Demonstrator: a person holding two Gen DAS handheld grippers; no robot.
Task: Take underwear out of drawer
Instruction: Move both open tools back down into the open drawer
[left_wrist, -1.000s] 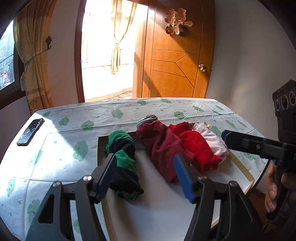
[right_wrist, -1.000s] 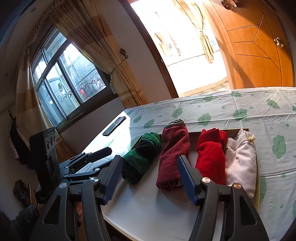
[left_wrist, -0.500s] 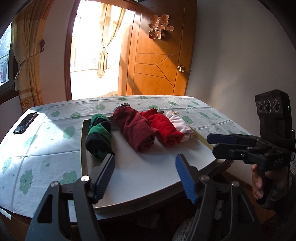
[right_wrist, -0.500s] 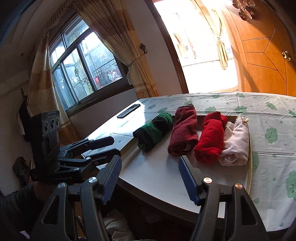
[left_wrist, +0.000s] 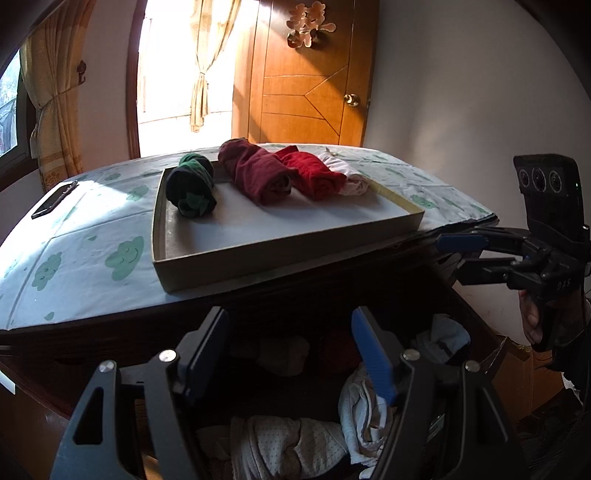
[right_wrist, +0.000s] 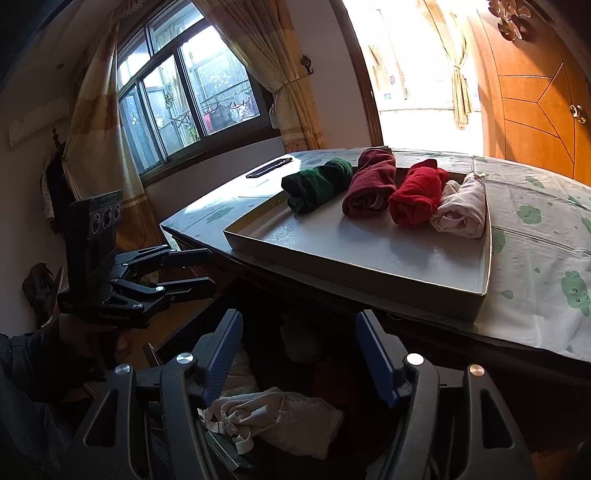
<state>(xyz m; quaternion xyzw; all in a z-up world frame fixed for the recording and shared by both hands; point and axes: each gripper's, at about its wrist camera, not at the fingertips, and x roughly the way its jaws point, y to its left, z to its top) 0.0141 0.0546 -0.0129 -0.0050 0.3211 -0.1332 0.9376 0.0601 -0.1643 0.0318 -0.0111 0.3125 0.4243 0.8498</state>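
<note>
While both grippers hang over the open drawer (left_wrist: 458, 332), the left gripper (left_wrist: 291, 354) and right gripper (right_wrist: 299, 350) have their jaws apart, grasping nothing. Crumpled underwear (right_wrist: 280, 421) lies inside the drawer; four rolled pieces sit in the tray (left_wrist: 258, 254) above the drawer.

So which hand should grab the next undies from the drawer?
Probably the left. The left gripper hangs open right over the crumpled white underwear in the open drawer. The right gripper is open too and also over the drawer, so it is a close call.
</note>
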